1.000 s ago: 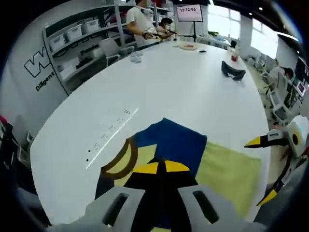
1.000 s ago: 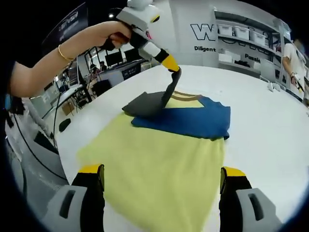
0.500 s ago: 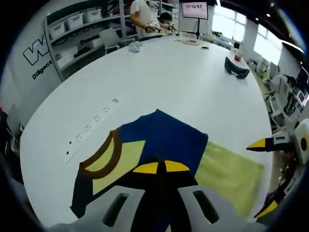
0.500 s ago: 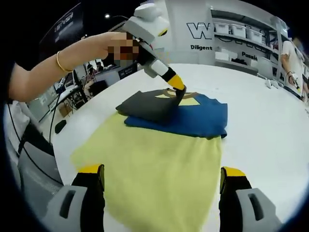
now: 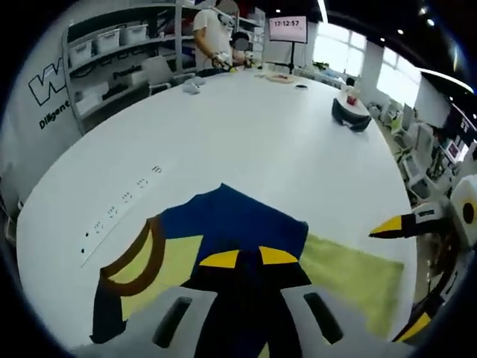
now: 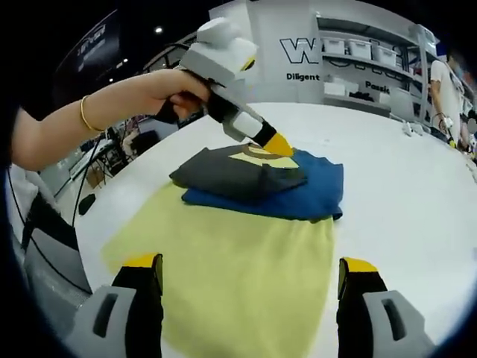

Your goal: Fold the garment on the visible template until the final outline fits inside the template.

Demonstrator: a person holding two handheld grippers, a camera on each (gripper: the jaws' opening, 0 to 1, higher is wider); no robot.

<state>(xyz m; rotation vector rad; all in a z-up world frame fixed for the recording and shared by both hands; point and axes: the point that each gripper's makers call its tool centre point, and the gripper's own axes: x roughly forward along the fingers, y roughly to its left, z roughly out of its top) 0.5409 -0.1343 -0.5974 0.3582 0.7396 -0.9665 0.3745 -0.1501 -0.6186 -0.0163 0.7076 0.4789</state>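
Left gripper (image 6: 277, 143) lowers dark sleeve (image 6: 231, 173) from raised drape; sleeve now lies flat across blue garment (image 6: 305, 195), toward table's far edge.

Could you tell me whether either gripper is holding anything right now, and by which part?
The left gripper pinches the garment's dark folded sleeve near the collar. The right gripper is open, holding nothing.
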